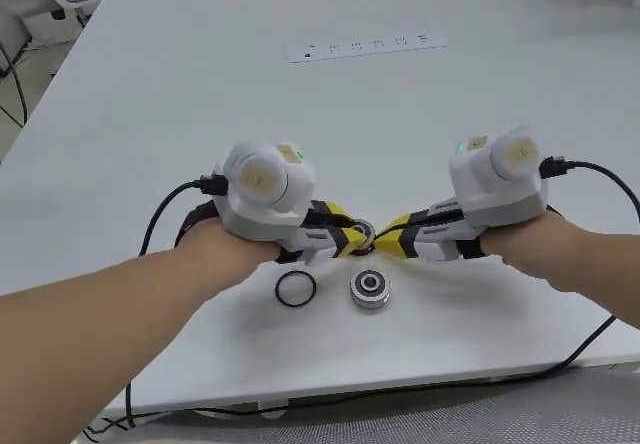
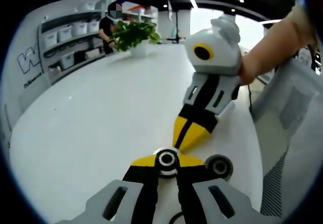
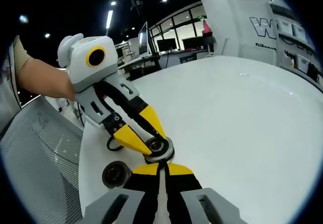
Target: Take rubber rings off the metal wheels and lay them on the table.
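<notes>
A small metal wheel (image 1: 362,233) with a dark rubber rim is held just above the table between both grippers. My left gripper (image 1: 348,240) is shut on this wheel (image 2: 167,158), its yellow tips on either side. My right gripper (image 1: 386,236) comes in from the right with its jaws pressed together, tips against the wheel's rim (image 3: 160,149). Whether it pinches the rubber there is hidden. A second metal wheel (image 1: 370,289) lies flat on the table in front of them. A loose black rubber ring (image 1: 295,289) lies to its left.
The white table (image 1: 300,124) stretches far back, with a power strip (image 1: 367,47) set flat in it. Black cables trail from both grippers over the near edge (image 1: 400,389). A potted plant (image 2: 135,37) and a person stand far off in the left gripper view.
</notes>
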